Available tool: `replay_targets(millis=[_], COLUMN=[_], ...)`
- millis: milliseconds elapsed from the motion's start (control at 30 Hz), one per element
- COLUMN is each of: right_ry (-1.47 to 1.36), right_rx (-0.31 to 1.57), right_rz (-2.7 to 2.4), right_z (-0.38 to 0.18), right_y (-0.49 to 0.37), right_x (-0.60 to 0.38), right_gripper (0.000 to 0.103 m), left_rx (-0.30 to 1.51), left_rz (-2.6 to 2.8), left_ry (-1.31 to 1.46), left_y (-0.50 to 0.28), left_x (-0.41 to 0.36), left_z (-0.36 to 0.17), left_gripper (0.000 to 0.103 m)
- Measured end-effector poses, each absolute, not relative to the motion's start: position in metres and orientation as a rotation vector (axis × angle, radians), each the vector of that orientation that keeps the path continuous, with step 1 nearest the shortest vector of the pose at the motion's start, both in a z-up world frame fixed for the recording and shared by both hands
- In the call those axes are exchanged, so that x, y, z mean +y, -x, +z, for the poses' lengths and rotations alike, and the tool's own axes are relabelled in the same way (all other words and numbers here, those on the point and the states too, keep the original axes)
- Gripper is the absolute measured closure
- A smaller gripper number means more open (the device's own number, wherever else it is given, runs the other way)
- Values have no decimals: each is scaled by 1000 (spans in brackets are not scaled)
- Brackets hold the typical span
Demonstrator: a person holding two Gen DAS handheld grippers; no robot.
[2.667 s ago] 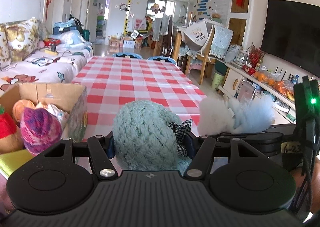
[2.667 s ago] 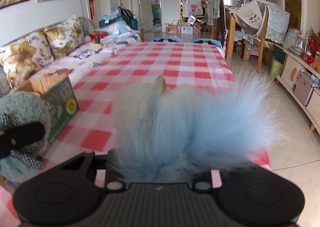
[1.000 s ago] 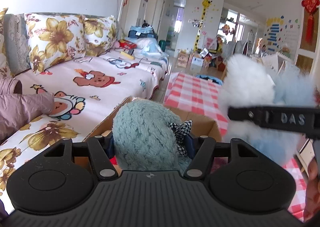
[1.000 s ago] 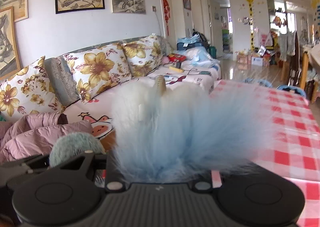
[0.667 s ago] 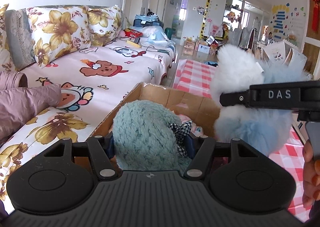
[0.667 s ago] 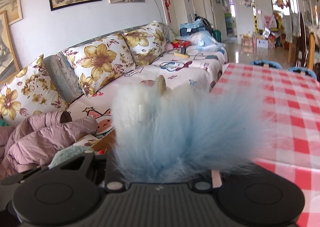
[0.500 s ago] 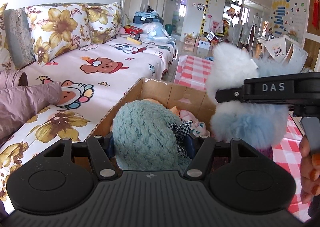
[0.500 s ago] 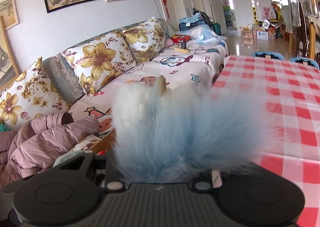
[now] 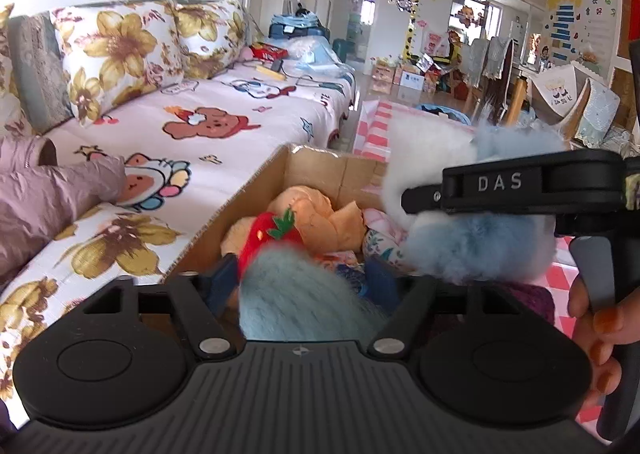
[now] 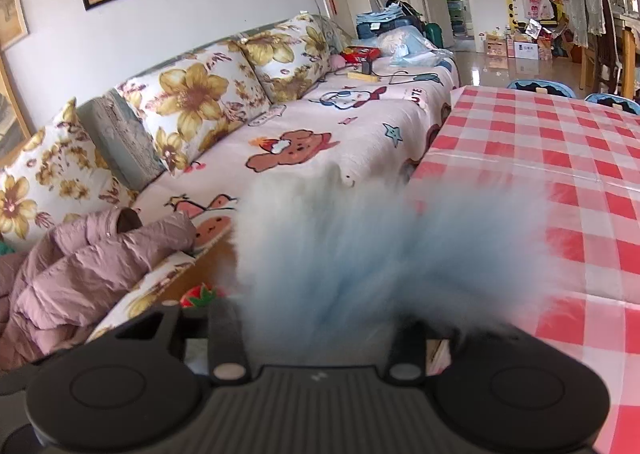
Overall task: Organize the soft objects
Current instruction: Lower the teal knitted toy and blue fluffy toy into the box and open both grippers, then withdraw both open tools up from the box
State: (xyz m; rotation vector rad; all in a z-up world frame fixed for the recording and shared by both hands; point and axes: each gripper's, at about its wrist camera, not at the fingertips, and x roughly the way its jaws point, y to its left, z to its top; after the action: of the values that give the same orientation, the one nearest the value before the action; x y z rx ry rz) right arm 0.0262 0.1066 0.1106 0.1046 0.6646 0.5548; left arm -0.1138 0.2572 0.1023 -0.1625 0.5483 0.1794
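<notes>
My left gripper [image 9: 302, 278] is open, its fingers spread wide over the cardboard box [image 9: 256, 193]. The teal fuzzy plush [image 9: 304, 306] is blurred and dropping out between them into the box. The box holds several soft toys, among them a red strawberry plush [image 9: 270, 234] and an orange one [image 9: 316, 209]. My right gripper [image 10: 320, 318] has its fingers apart around the white-and-blue fluffy toy [image 10: 380, 246], which looks blurred. From the left wrist view that toy [image 9: 460, 221] hangs over the right side of the box.
A sofa [image 9: 180, 121] with floral cushions [image 10: 200, 101] and a pink jacket [image 10: 88, 254] lies to the left of the box. A table with a red-checked cloth [image 10: 560, 157] is on the right. A hand [image 9: 600, 330] holds the right gripper's handle.
Both grippers swung from over the table to above the box. The left jaws have opened and the teal plush has slipped down. The right jaws have spread and the fluffy toy is blurring downward.
</notes>
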Motion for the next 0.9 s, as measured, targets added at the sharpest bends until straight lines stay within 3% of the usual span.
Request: replay_targets(millis=[167,533,633,900], right_ry=[-124,-123,-109,-109], right_rx=[645,501,488,500], right_rz=[545,436,388,297], right_z=[115,139,138,130], right_y=[-22,12,24,50], right_x=[102,67,58,37], right_gripper=[36,22,8,4], left_rx=[543,500,488,458], left_rz=[184,183,191,187], left_ry=[167,166,158,141], left_y=[116,121,123,129], left_x=[258,253,252,244], left_z=[102,105,105,107], left_gripper=[4,1,0,0])
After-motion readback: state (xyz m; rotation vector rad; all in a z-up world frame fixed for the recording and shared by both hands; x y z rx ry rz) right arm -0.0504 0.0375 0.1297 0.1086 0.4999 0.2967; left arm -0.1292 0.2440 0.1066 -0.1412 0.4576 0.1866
